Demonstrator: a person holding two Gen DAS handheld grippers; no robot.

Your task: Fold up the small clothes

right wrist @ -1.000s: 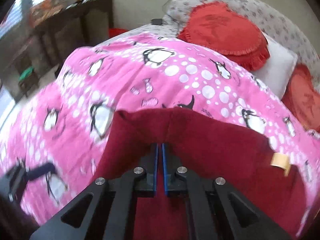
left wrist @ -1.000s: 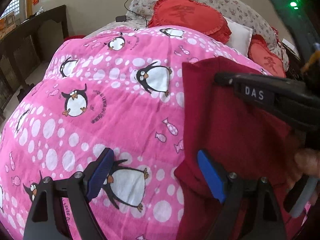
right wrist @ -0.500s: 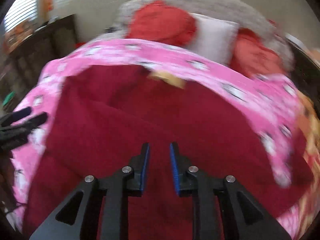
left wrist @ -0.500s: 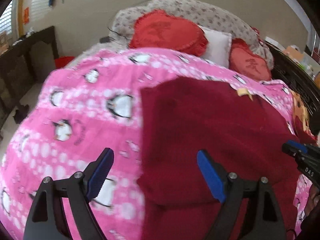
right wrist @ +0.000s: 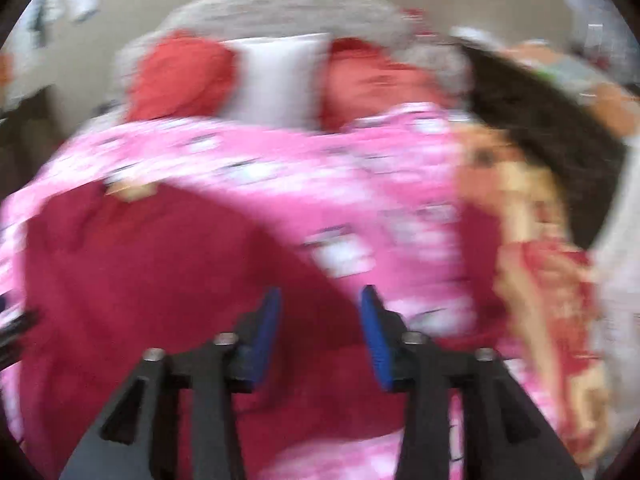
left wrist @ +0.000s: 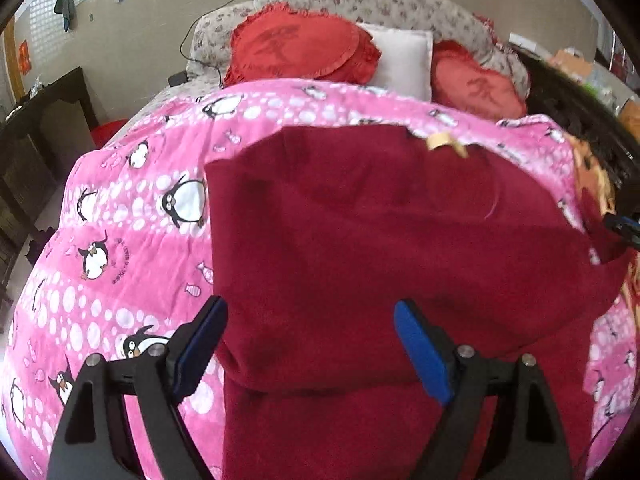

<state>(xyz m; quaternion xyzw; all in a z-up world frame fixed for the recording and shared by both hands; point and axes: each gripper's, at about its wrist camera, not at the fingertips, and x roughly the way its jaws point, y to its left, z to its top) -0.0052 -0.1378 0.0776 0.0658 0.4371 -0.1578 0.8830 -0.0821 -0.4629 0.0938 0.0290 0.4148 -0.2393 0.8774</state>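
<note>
A dark red garment (left wrist: 380,240) lies folded over itself on the pink penguin-print quilt (left wrist: 132,248), with a tan tag (left wrist: 442,142) at its far edge. My left gripper (left wrist: 310,344) is open and empty, its jaws straddling the garment's near left edge. My right gripper (right wrist: 320,340) is open and empty above the garment's right edge (right wrist: 160,280); that view is motion-blurred. The right gripper's tip also shows at the right edge of the left wrist view (left wrist: 624,228).
Red heart-shaped cushions (left wrist: 300,48) and a white pillow (left wrist: 404,60) lean on the floral headboard (left wrist: 380,4). Dark furniture (left wrist: 36,148) stands to the left of the bed. A patterned orange-red cloth (right wrist: 552,300) lies at the quilt's right side.
The right gripper has opened, let go of the red garment and swung to the right. The garment's folded layer now lies flat. The left gripper stayed open and now faces the headboard.
</note>
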